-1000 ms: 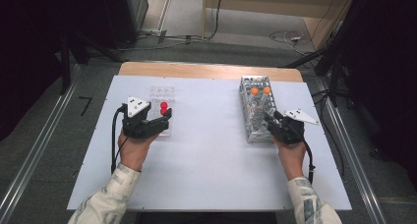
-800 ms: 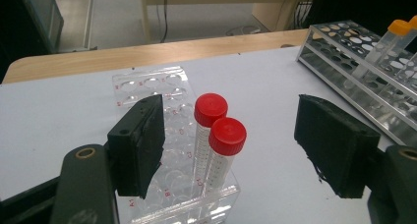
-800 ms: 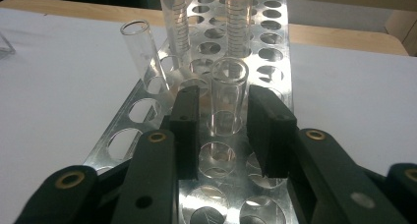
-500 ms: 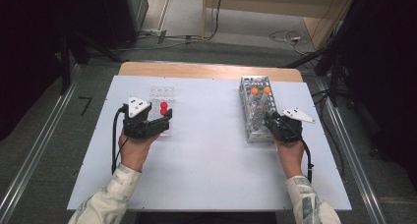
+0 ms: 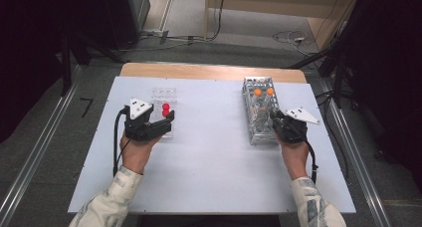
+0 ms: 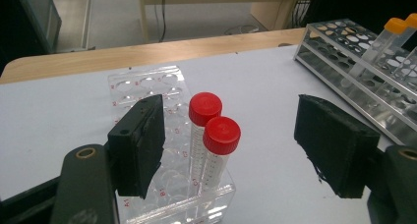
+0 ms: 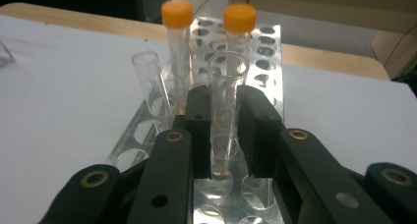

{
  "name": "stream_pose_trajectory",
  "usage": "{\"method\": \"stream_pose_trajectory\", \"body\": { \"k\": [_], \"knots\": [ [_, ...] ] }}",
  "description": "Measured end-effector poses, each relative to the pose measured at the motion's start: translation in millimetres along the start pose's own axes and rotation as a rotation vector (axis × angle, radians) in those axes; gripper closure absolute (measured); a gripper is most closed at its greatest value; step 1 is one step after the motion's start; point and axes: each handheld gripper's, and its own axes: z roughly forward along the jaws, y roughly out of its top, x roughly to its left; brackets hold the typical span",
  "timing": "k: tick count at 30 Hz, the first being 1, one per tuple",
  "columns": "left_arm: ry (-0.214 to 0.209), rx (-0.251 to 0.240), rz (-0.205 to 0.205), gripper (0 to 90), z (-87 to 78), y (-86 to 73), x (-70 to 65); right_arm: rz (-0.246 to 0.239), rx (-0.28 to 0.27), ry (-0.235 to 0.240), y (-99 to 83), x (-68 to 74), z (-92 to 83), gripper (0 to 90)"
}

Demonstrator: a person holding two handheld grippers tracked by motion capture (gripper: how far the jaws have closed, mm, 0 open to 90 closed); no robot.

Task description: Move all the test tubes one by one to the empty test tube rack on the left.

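— Fingers first: what are the two grippers doing, seen from the high view?
— Left gripper (image 5: pixel 166 121) rests at the clear plastic rack (image 5: pixel 164 100), jaws spread. Right gripper (image 5: pixel 276 120) sits at the near end of the metal rack (image 5: pixel 259 82) on the white table (image 5: pixel 209 177). Its jaws have just been closing, with a glass tube between them. I count two racks, two red caps and two orange caps from up there.

— And the left gripper view?
— Both black pads (image 6: pixel 140 145) stand wide apart, released, touching nothing. Between them, nearer the left pad, two red-capped tubes (image 6: pixel 216 145) stand upright in the clear plastic rack, one just behind the other. The metal rack runs along the far right with two orange caps showing.

— The right gripper view?
— Its jaws are clenched on one open glass tube (image 7: pixel 226 101), which stands upright in the metal rack, a pad pressed on either side of it. A second open glass tube (image 7: pixel 150 81) stands just to its left, ungripped. Behind them stand two orange-capped tubes (image 7: pixel 179 32), side by side. So four tubes in that rack: two capped, two open.
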Motion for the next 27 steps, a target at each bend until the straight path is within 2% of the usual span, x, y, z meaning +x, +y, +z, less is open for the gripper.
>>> {"method": "stream_pose_trajectory", "body": {
  "k": [5,10,15,21,27],
  "knots": [
    [-0.005,-0.009,-0.001,27.8,-2.6,1.7,-1.2,-0.003,-0.044,-0.001,15.3,0.5,-17.5,73.6],
    [-0.016,-0.019,0.002,27.8,-5.3,3.5,-4.6,-0.01,-0.089,0.031,26.8,5.3,-35.2,73.6],
    [-0.032,-0.027,0.009,27.7,-8.5,5.5,-9.1,-0.043,-0.091,0.093,31.6,21.4,-44.7,73.6],
    [-0.063,-0.034,0.025,27.6,-12.4,7.4,-17.9,-0.054,-0.071,0.2,33.3,42.2,-48.3,73.6],
    [-0.097,-0.042,0.038,27.5,-16.5,9.2,-27.5,-0.08,-0.049,0.265,29.6,62.4,-47.8,73.5]
  ]
}}
